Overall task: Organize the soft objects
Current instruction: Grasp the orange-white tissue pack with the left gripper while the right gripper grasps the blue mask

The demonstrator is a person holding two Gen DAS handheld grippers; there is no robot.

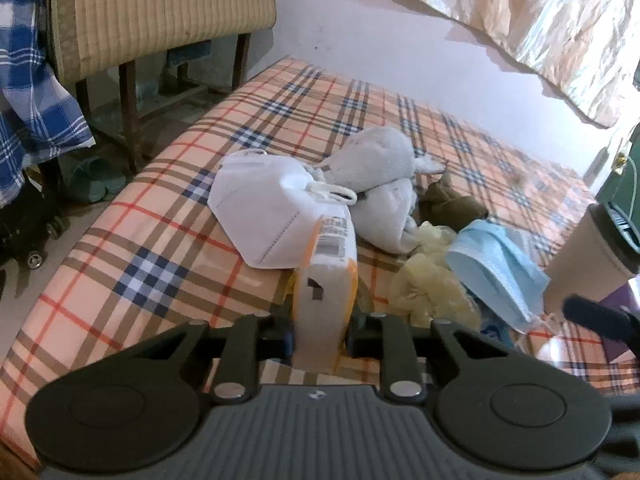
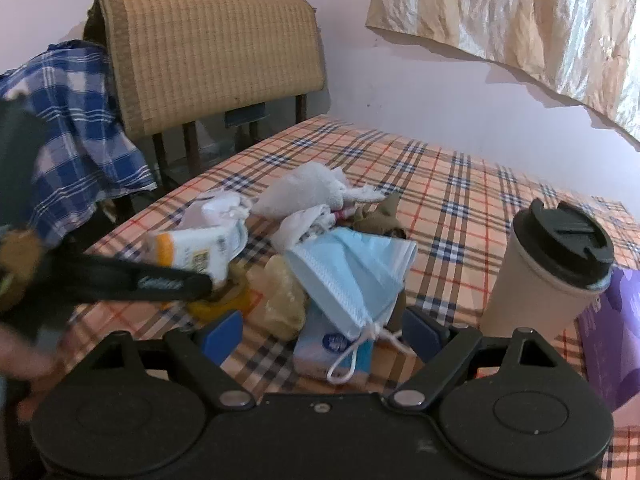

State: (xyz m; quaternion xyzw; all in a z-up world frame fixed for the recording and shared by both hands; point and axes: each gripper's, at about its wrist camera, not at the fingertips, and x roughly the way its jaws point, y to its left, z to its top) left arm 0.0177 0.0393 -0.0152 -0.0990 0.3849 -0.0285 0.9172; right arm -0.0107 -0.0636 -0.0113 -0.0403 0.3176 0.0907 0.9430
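Between my left gripper's (image 1: 320,326) closed fingers I am holding a white-and-orange tissue pack (image 1: 326,280), upright above the plaid tablecloth (image 1: 132,248); a barcode is showing on it, its print too small to read. Just beyond are lying a white folded respirator mask (image 1: 260,216) and a grey-white cloth bundle (image 1: 376,164). My right gripper (image 2: 320,330) is hanging wide open, gripping nothing, over a blue surgical mask (image 2: 352,268) that is resting on a pale blue tissue packet (image 2: 332,346) with a round logo, illegible. A yellowish crumpled item (image 2: 282,300) is sitting beside them. A beige lidded cup (image 2: 548,268) is standing further right.
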